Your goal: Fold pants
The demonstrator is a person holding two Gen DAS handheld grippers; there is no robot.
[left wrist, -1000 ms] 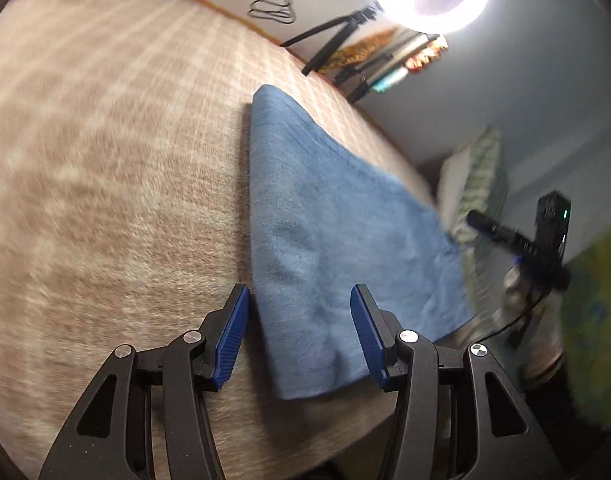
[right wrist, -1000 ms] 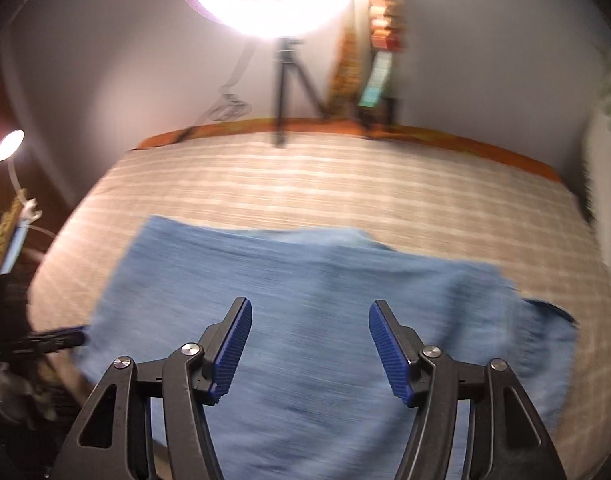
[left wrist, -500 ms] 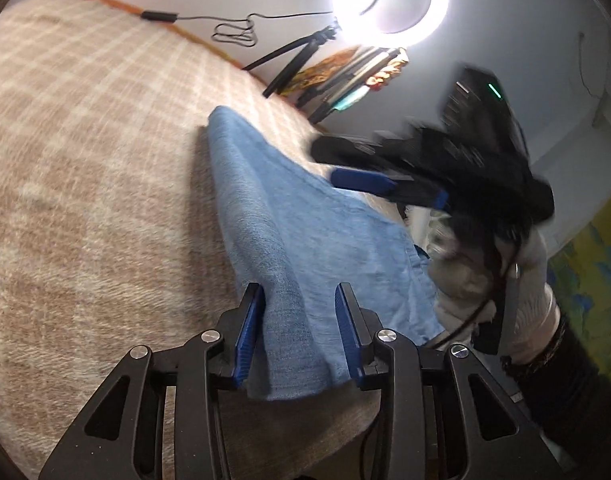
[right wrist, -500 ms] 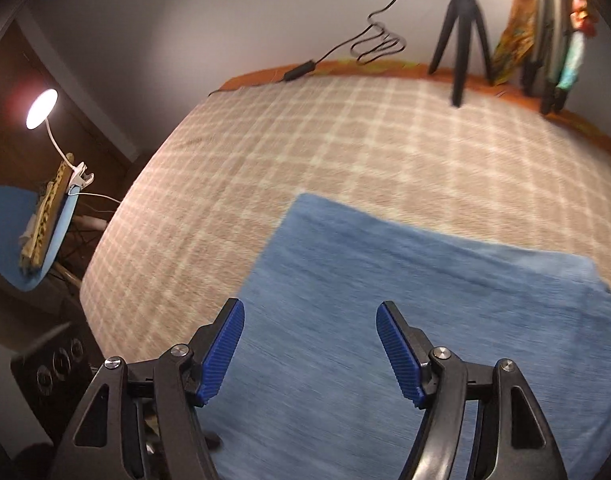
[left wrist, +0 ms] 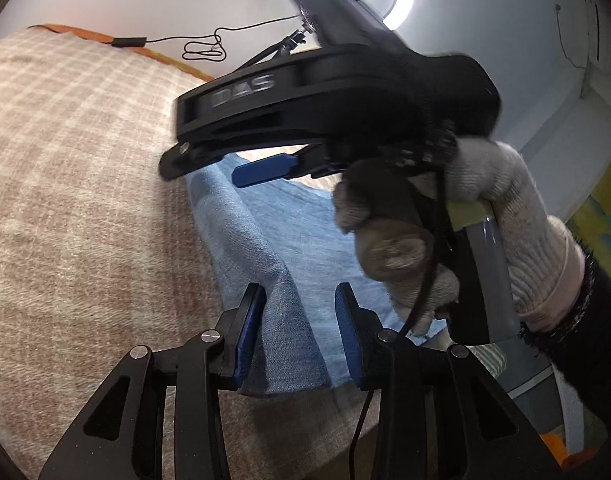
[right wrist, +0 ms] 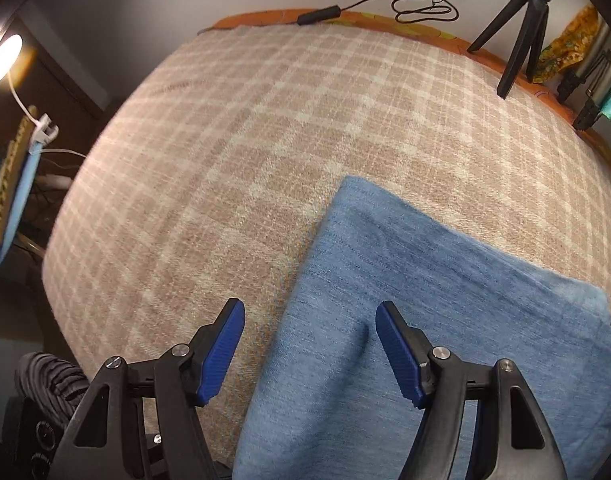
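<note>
Two grippers over one pair of blue pants (right wrist: 445, 320), which lies already folded into a long strip on the checked blanket (right wrist: 265, 140) covering the bed.

Left gripper (left wrist: 301, 320): your fingers straddle a raised ridge of fabric at the near end of the strip. The left pad touches the cloth; a gap shows at the right pad — so not yet clamped, jaws partly apart. I judge you are mid-pinch here.

Right gripper (right wrist: 309, 344): jaws wide apart, holding nothing. It hangs over the strip's left edge, with blanket under the left finger and denim under the right. In the left wrist view, your gloved right hand (left wrist: 445, 240) holds it above the far part of the strip.

Advice for the step in hand, as I read it — folding the strip end over end:
- Finish closing the left jaws on the full ridge, so you catch all layers and not just the top one.
- Bring the right gripper down to the same end, on the opposite corner, and bite well in from the edge.
- Lift both corners level, or the layers will skew.
- Watch the near end: it lies close to the bed's edge and may slide off if dragged.

A tripod (right wrist: 521, 28) stands at the far side, well apart from the work.
</note>
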